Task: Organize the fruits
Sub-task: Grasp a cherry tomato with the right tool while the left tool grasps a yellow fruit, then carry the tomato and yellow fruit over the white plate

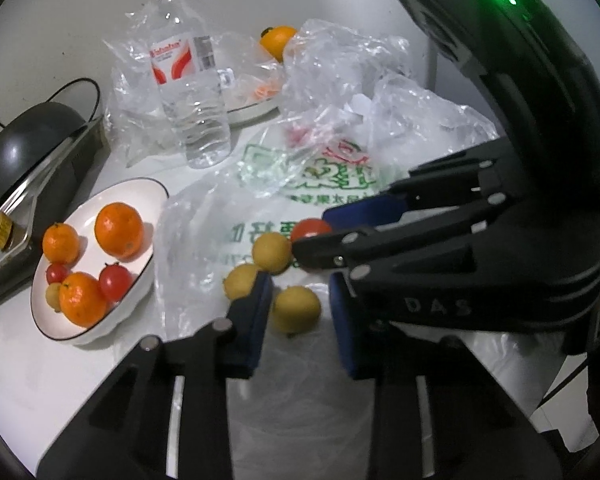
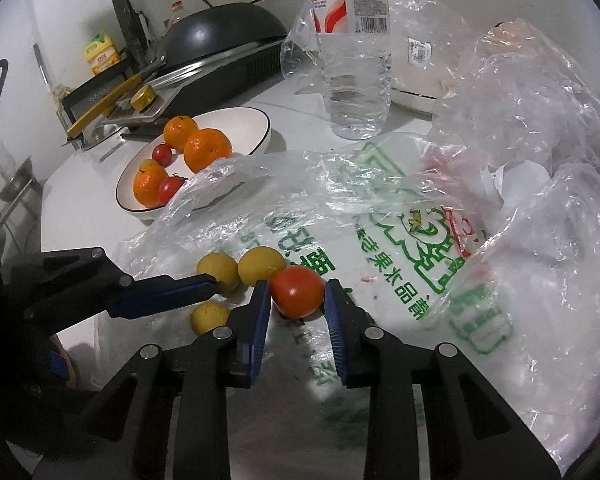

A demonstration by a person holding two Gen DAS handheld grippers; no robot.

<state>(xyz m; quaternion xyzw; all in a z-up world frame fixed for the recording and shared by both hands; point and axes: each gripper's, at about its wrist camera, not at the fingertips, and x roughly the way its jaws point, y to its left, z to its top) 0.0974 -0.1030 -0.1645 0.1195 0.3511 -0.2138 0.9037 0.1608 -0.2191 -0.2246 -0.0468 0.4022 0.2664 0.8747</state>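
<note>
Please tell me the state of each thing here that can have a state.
Left gripper: open, around a yellow fruit.
Right gripper: open, around the tomato.
Water bottle: upright, capped.
White plate: partly filled with fruit.
Printed plastic bag: lying flat.

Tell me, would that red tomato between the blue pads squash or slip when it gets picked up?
The tomato looks smooth and glossy, so it may slip if held loosely. It is probably soft-skinned, so a hard squeeze from the right gripper could bruise it. Being round and lying on a crinkly plastic bag, it would likely roll if nudged.
</note>
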